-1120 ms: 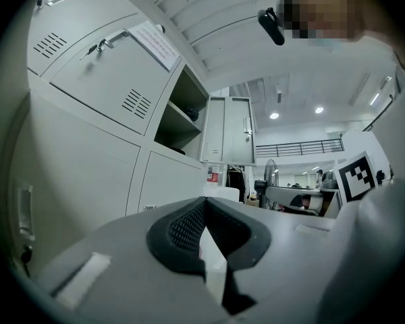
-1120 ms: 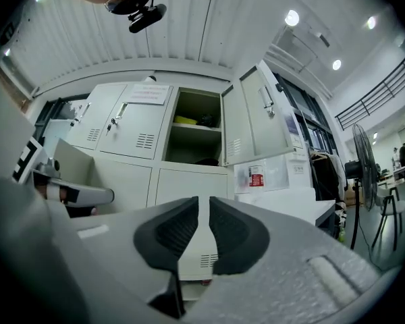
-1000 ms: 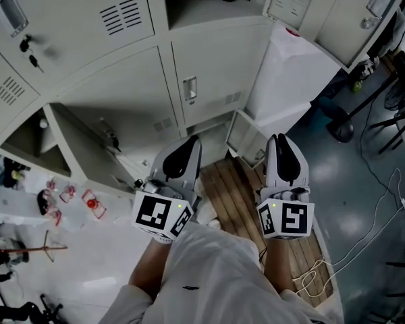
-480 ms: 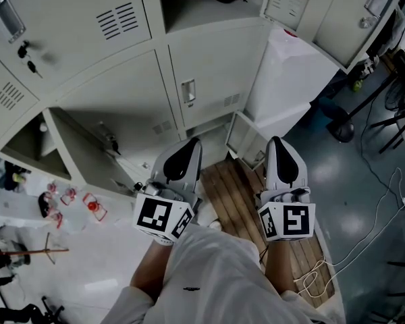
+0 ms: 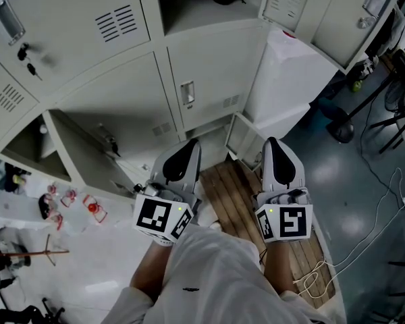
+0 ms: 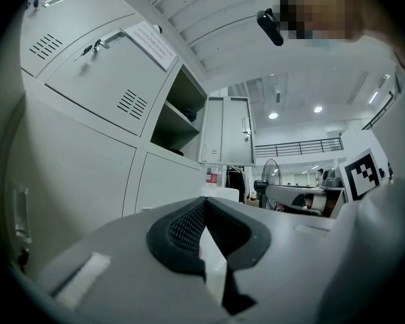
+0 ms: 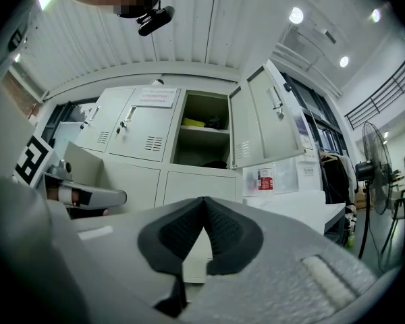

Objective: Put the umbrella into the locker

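Observation:
I see no umbrella that I can tell for sure. In the head view my left gripper (image 5: pixel 186 147) and right gripper (image 5: pixel 272 146) are held side by side in front of a wall of grey lockers (image 5: pixel 121 93). Both point at the lockers, shut and empty. In each gripper view the dark ribbed pads meet at the tips: left gripper (image 6: pixel 204 205), right gripper (image 7: pixel 202 200). One upper locker compartment (image 7: pixel 204 137) stands open with its door (image 7: pixel 266 123) swung to the right. Dark things and something yellow (image 7: pixel 194 122) lie on its shelves; I cannot tell what they are.
A white cabinet (image 5: pixel 290 79) stands right of the lockers. A wooden pallet (image 5: pixel 233 194) lies below my grippers. A low locker door (image 5: pixel 74 147) hangs open at the left, near red-and-clear items (image 5: pixel 91 206) on the floor. Cables (image 5: pixel 364 241) trail at right, and a fan (image 7: pixel 374 181) stands nearby.
The right gripper's fingertips have come fully together. Both hands stay where they were.

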A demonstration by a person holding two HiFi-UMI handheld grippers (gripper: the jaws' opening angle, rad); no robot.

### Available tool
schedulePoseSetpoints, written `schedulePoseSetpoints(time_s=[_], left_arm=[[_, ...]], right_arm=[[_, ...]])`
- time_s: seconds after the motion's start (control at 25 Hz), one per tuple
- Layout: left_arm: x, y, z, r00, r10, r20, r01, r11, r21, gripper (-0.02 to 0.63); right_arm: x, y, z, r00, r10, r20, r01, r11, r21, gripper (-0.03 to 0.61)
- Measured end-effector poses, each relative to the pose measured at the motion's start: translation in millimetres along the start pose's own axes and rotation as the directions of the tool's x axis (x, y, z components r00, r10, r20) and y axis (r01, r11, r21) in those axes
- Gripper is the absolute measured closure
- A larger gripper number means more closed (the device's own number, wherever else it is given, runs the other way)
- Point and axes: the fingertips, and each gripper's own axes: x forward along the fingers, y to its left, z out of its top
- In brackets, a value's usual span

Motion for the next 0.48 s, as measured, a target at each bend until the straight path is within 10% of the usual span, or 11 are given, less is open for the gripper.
schedulePoseSetpoints(time_s=[0.48], left_arm=[[0.1, -5.9, -0.6, 1.000, -0.012, -0.001, 0.012, 1.000, 0.004, 0.595]], right_arm=[[-4.3, -1.1, 8.5, 1.000, 0.002, 0.020, -0.002, 1.000, 0.002, 0.588]])
